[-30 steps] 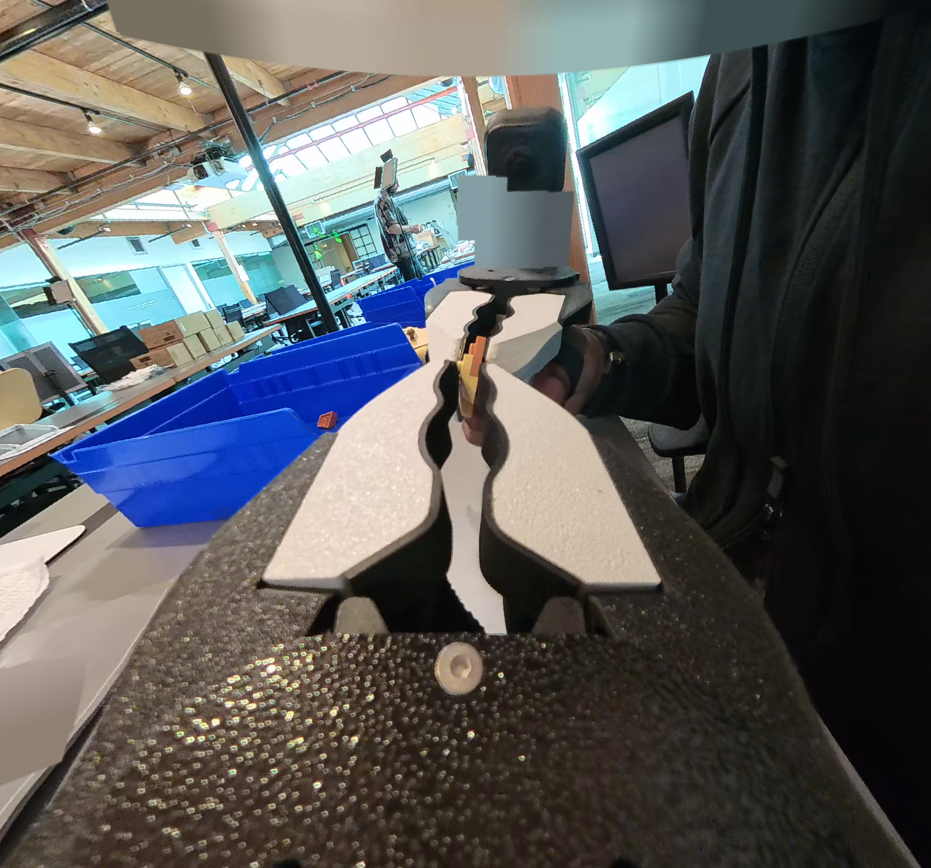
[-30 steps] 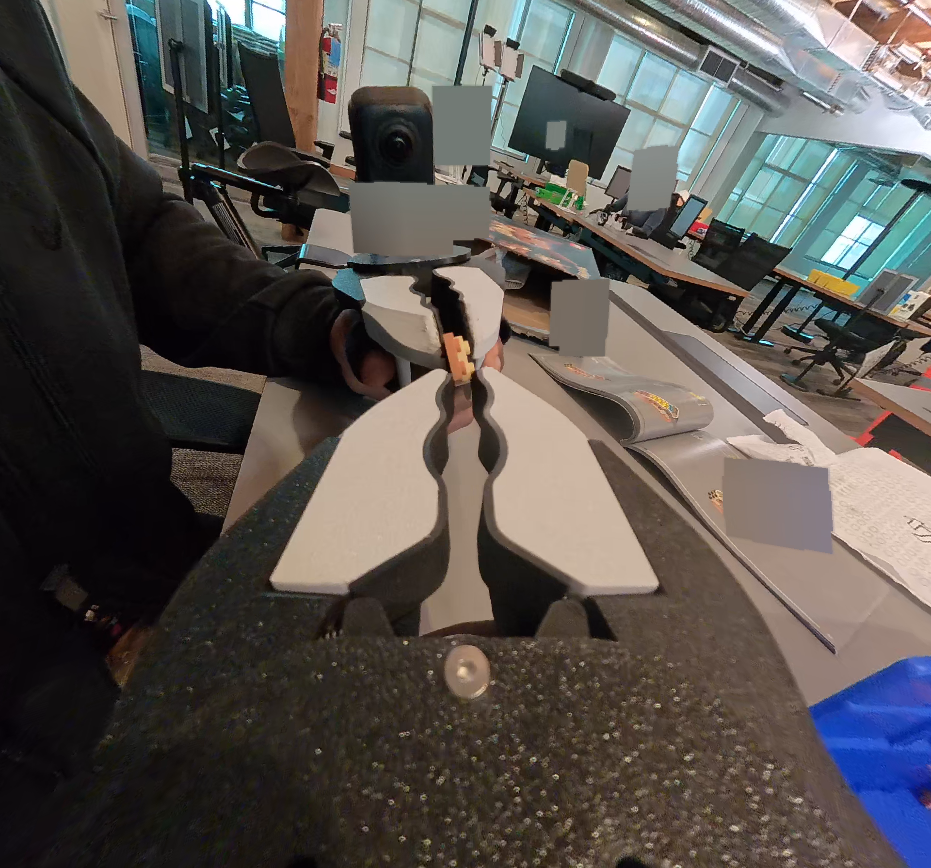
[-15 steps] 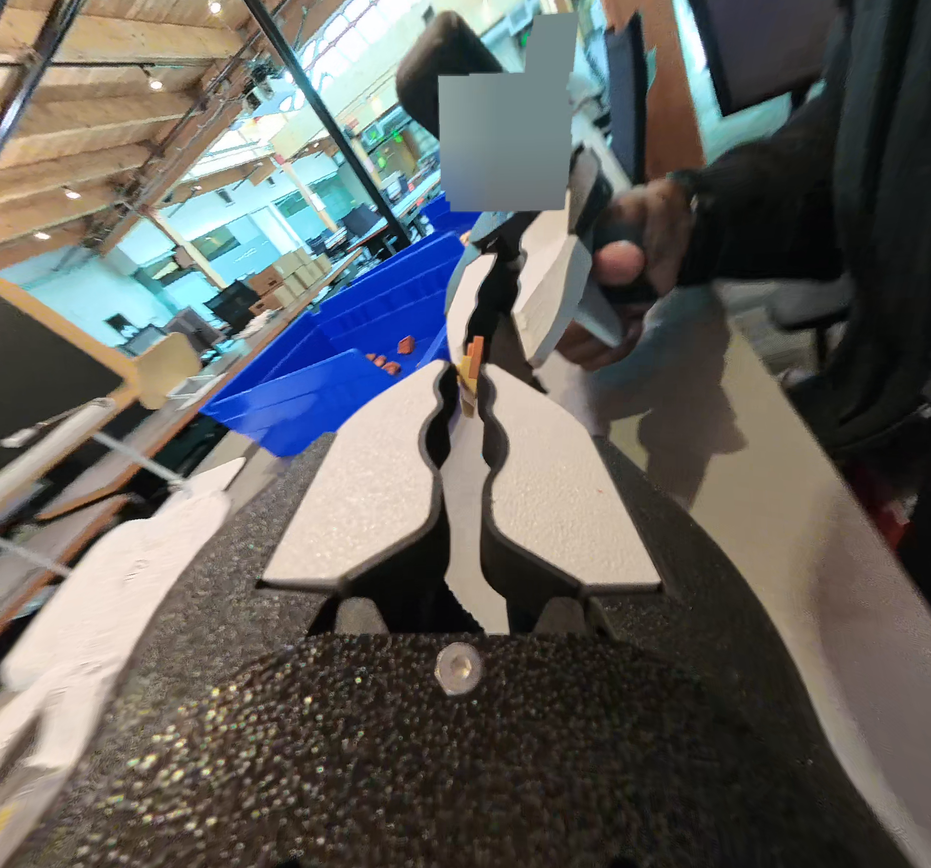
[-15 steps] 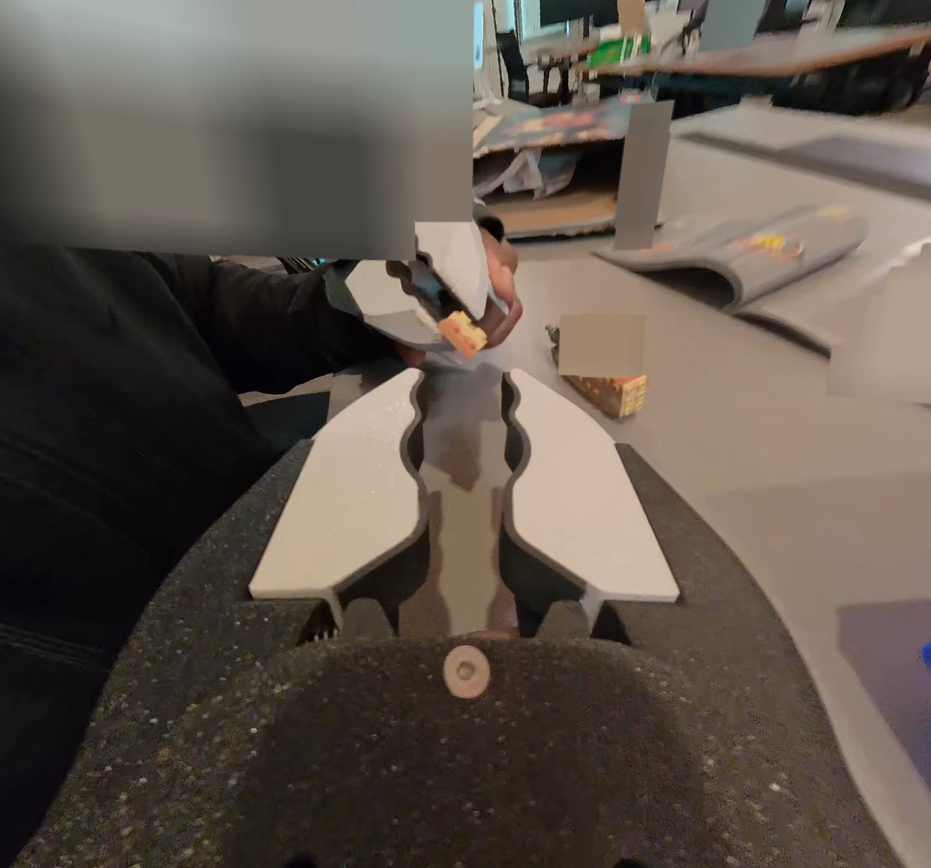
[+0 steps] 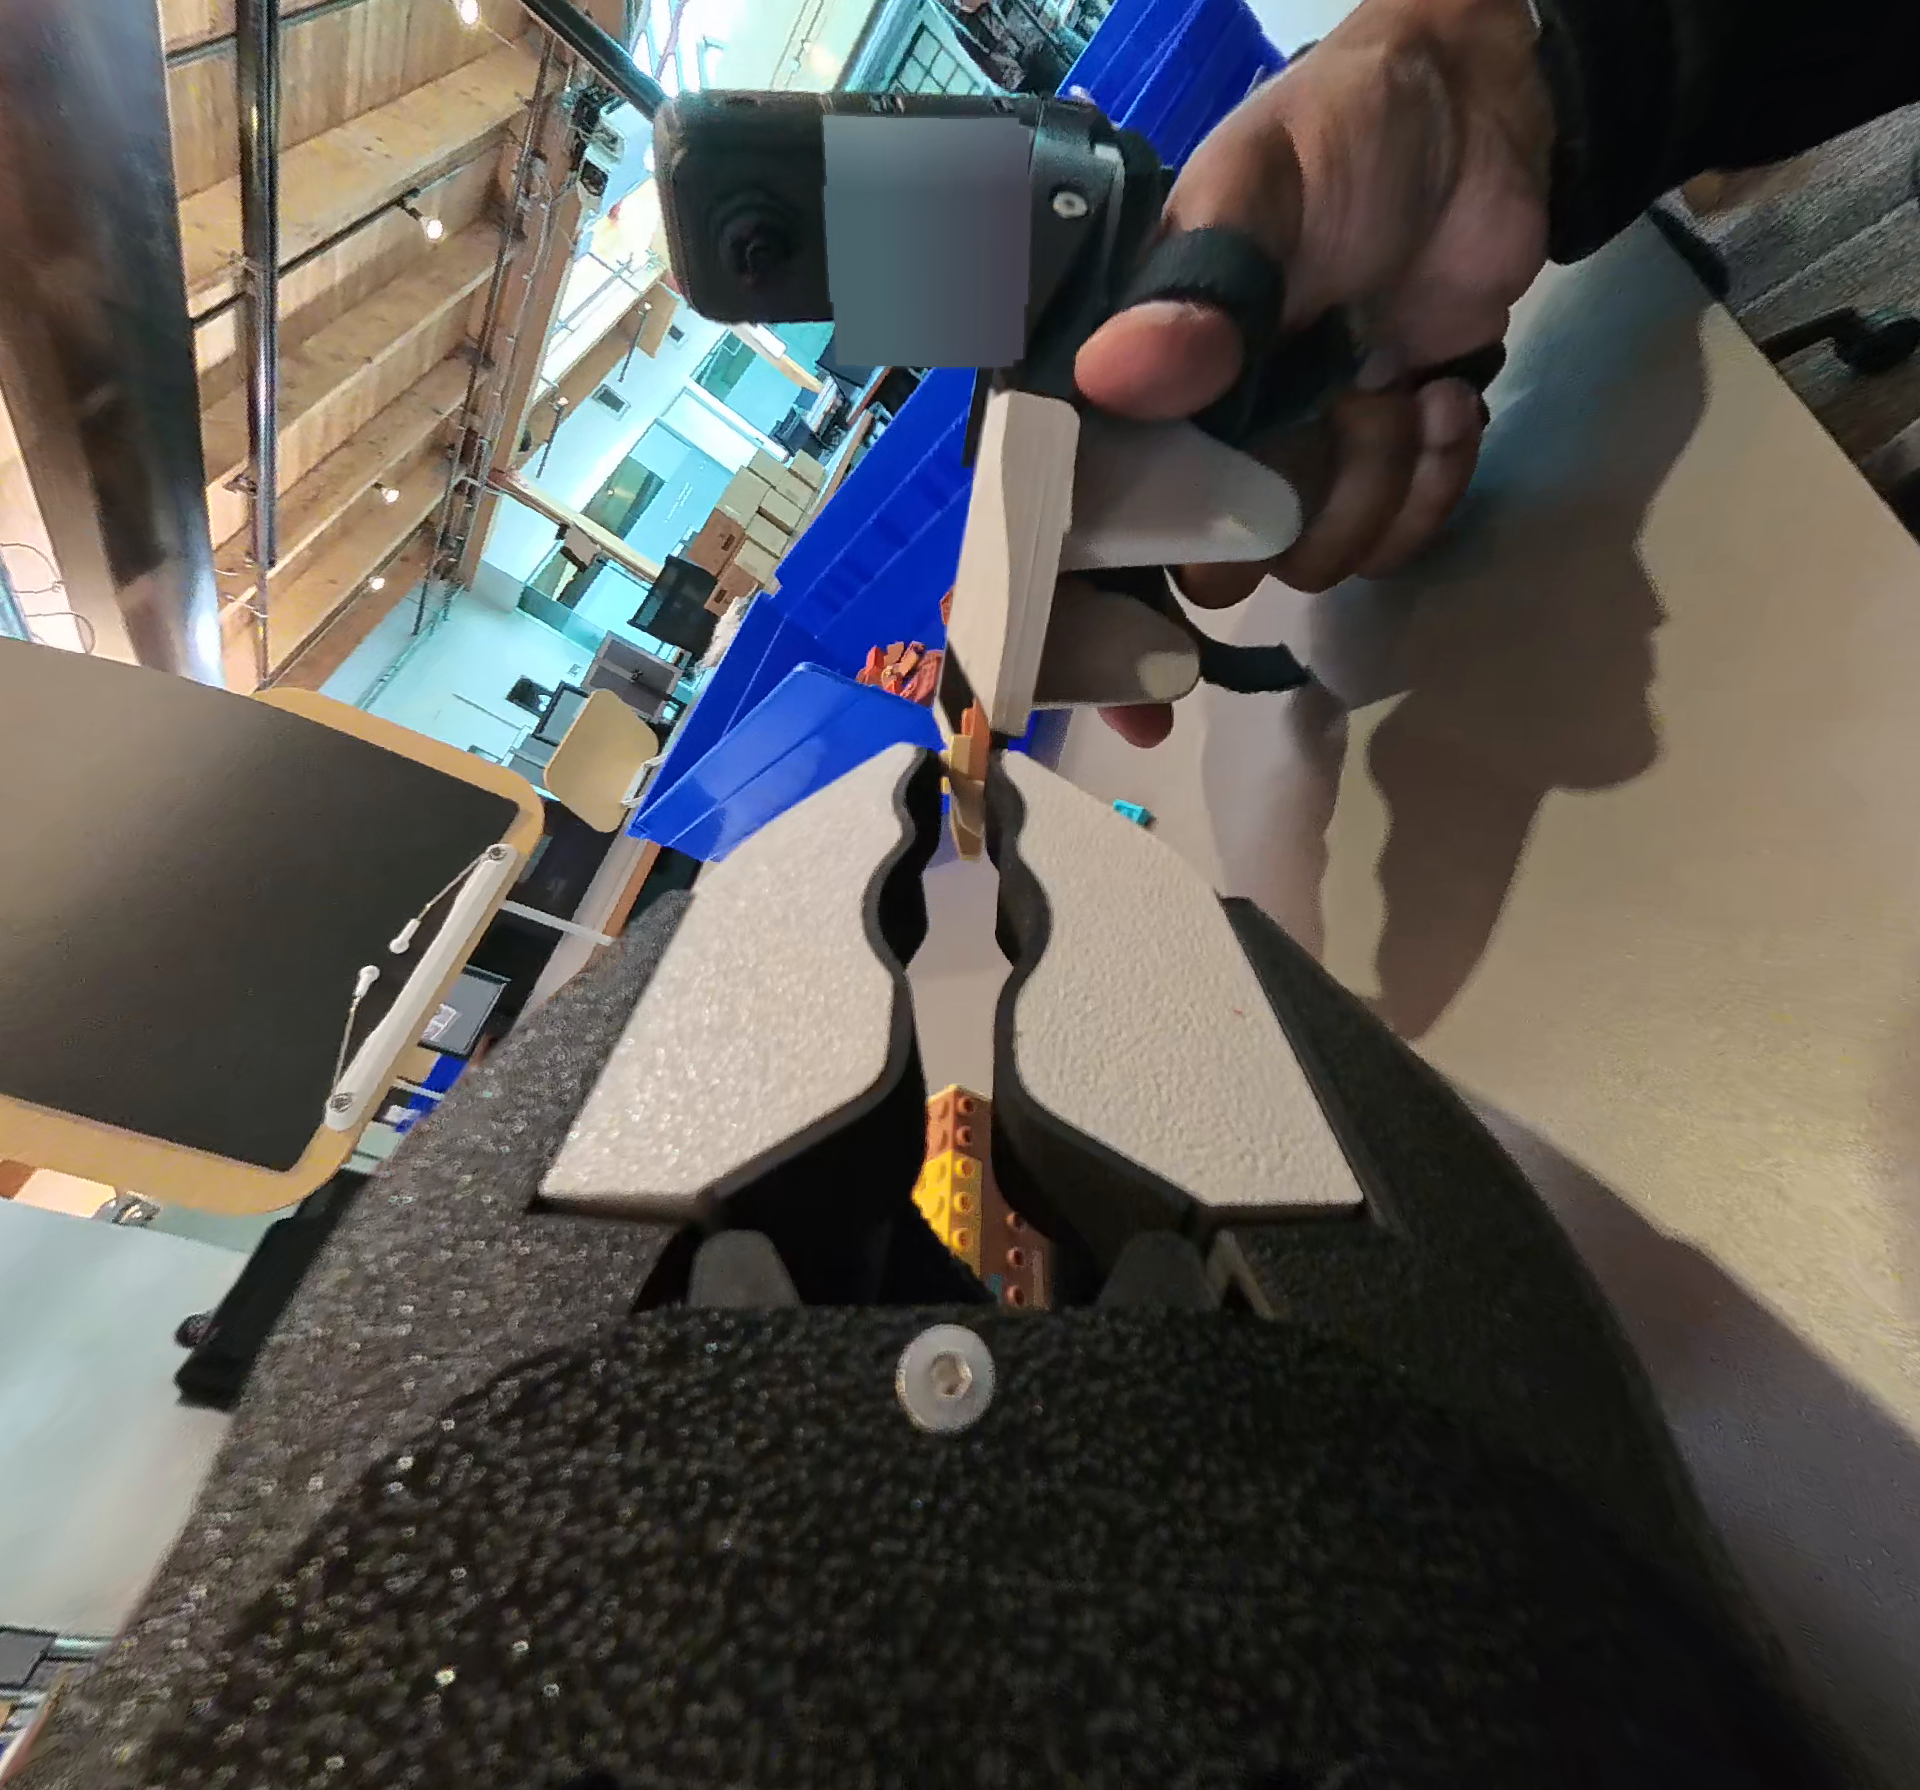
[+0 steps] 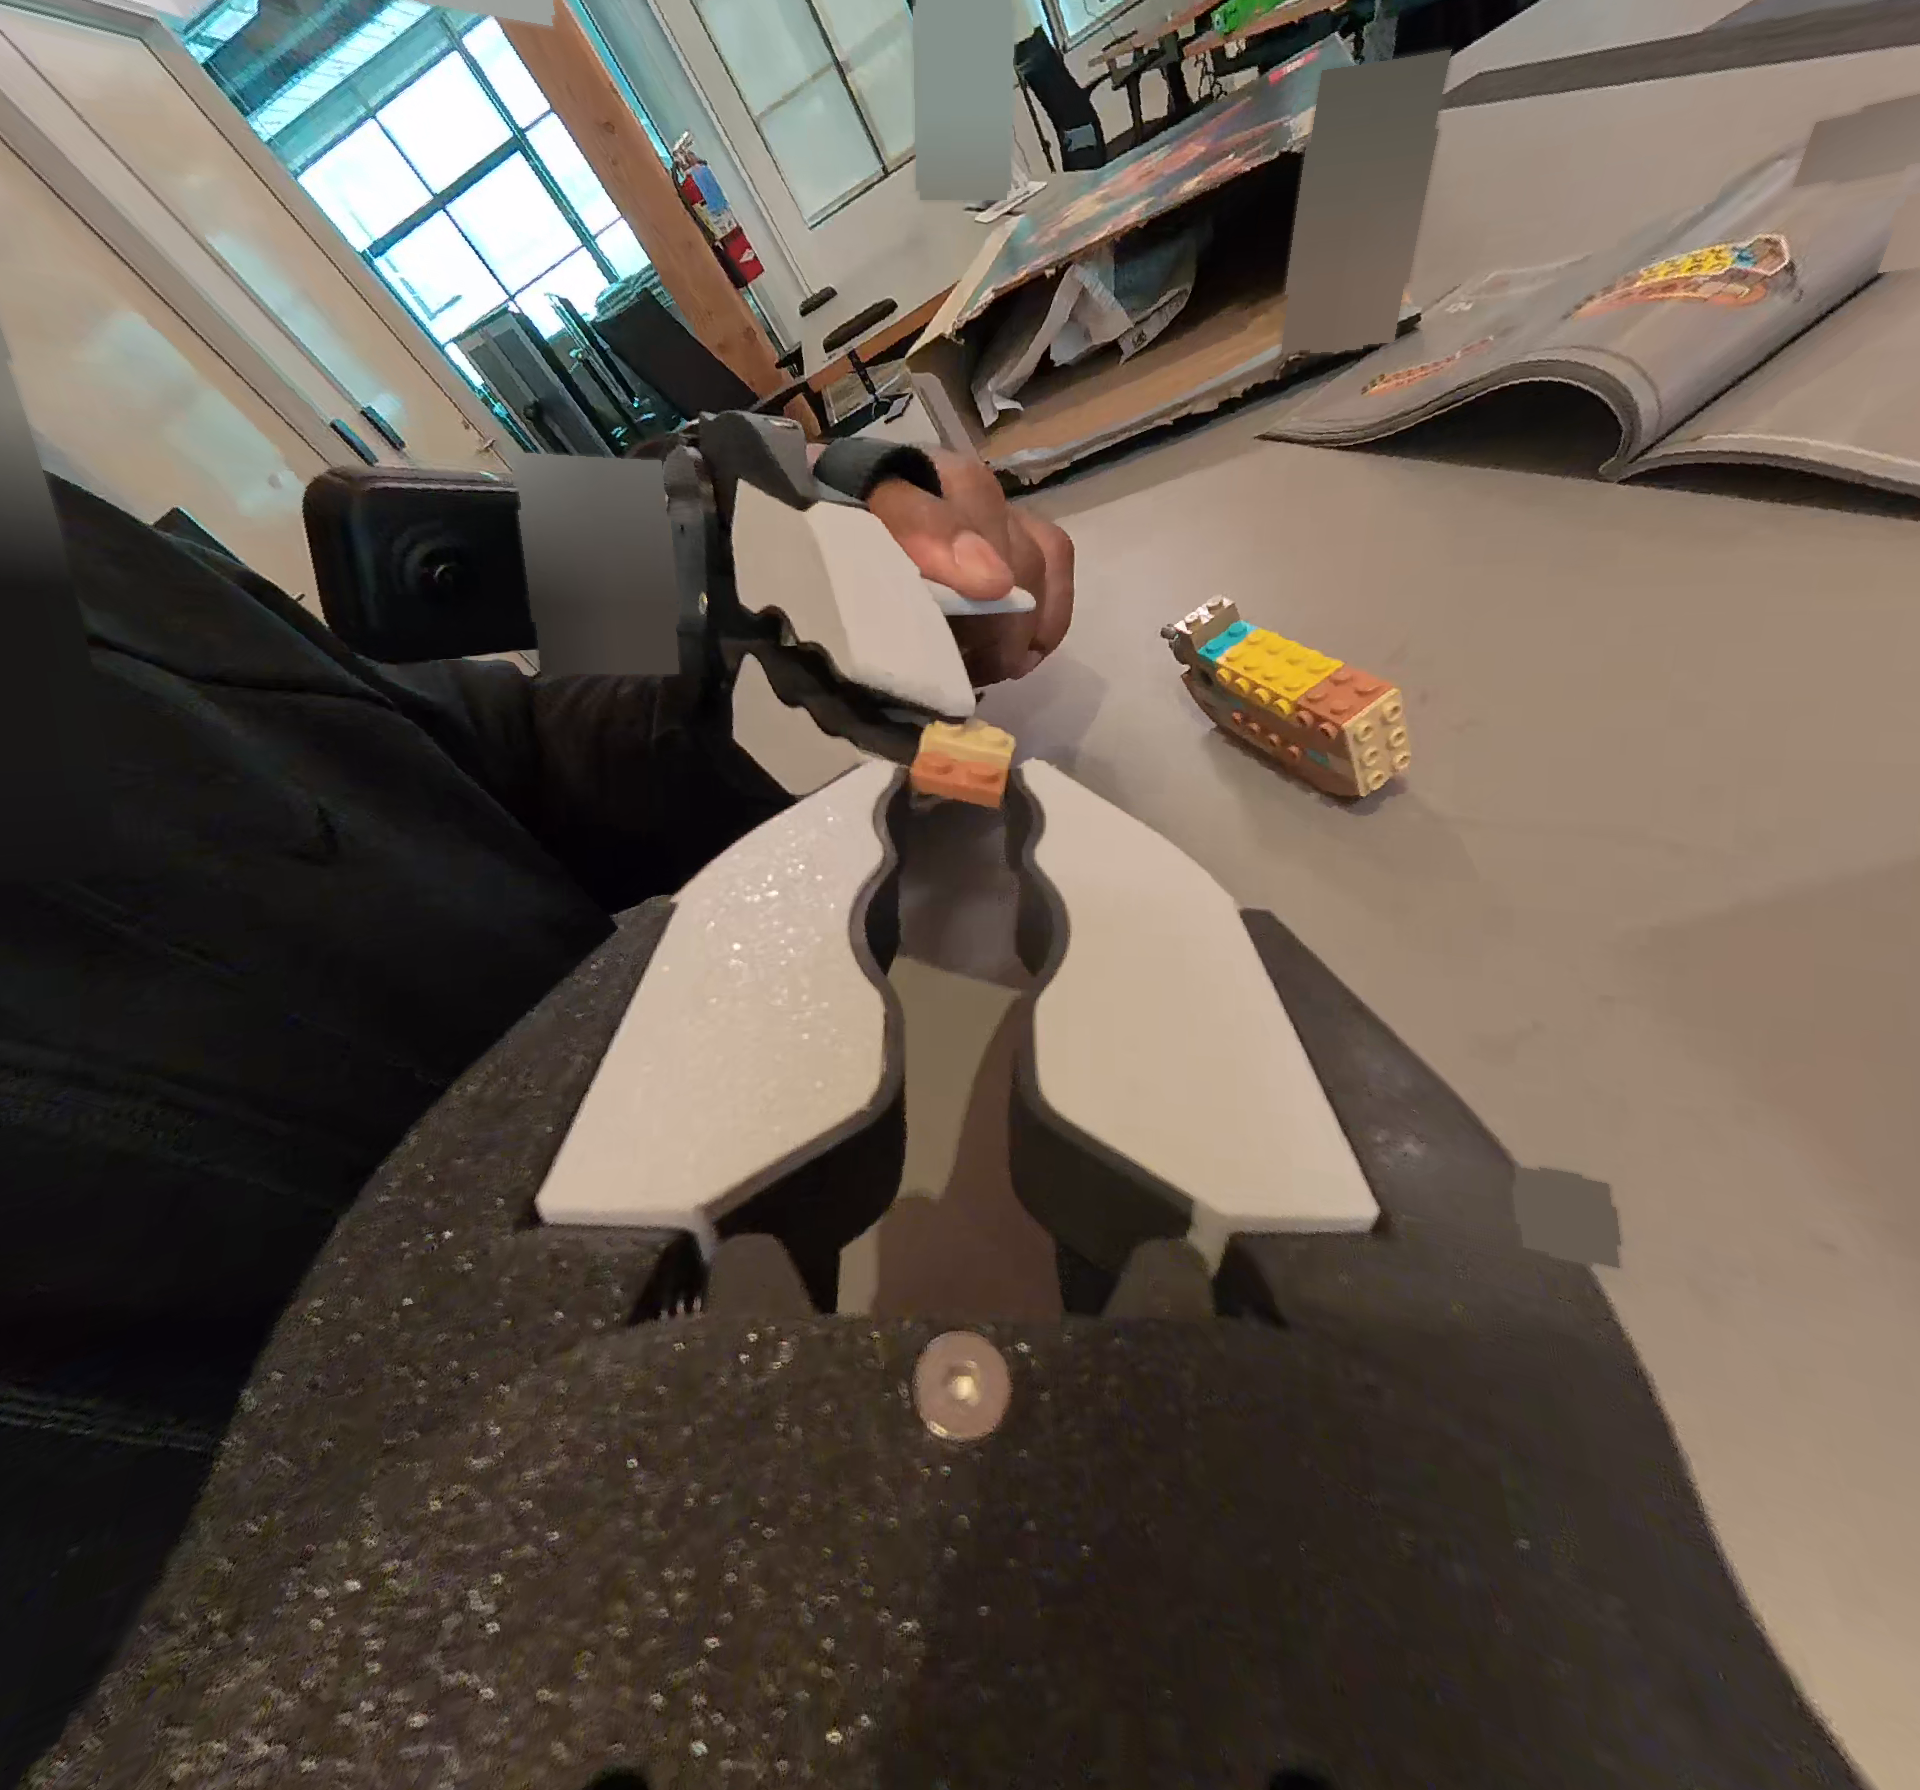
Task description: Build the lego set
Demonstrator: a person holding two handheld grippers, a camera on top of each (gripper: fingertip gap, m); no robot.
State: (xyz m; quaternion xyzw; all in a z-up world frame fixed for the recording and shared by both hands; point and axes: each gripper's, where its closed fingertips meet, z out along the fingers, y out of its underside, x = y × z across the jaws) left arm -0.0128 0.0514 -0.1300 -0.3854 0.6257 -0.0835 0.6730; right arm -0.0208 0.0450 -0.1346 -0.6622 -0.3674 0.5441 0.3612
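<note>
My left gripper (image 5: 961, 774) is shut on a small stack of a tan plate on an orange plate (image 5: 964, 795), held above the grey table. In the right wrist view, the left gripper (image 6: 940, 738) comes in from the left with that small stack (image 6: 961, 764) at its tips. My right gripper (image 6: 961, 790) faces it tip to tip; its jaws stand apart on either side of the stack, with thin gaps showing. The right gripper also shows in the left wrist view (image 5: 971, 701). The partly built lego model (image 6: 1299, 706), yellow, orange, tan and teal, lies on the table to the right, and shows under my left gripper (image 5: 971, 1184).
Blue bins (image 5: 821, 722) holding orange pieces (image 5: 894, 670) stand at the table's far side. An open instruction booklet (image 6: 1662, 358) and a torn cardboard box (image 6: 1122, 286) lie behind the model. A small teal piece (image 5: 1130, 813) lies on the grey table (image 6: 1558, 909).
Both grippers have tilted and swung lower over the table. My right gripper let go, backed off open, then came back with narrower jaws around the stack. The left kept its grip.
</note>
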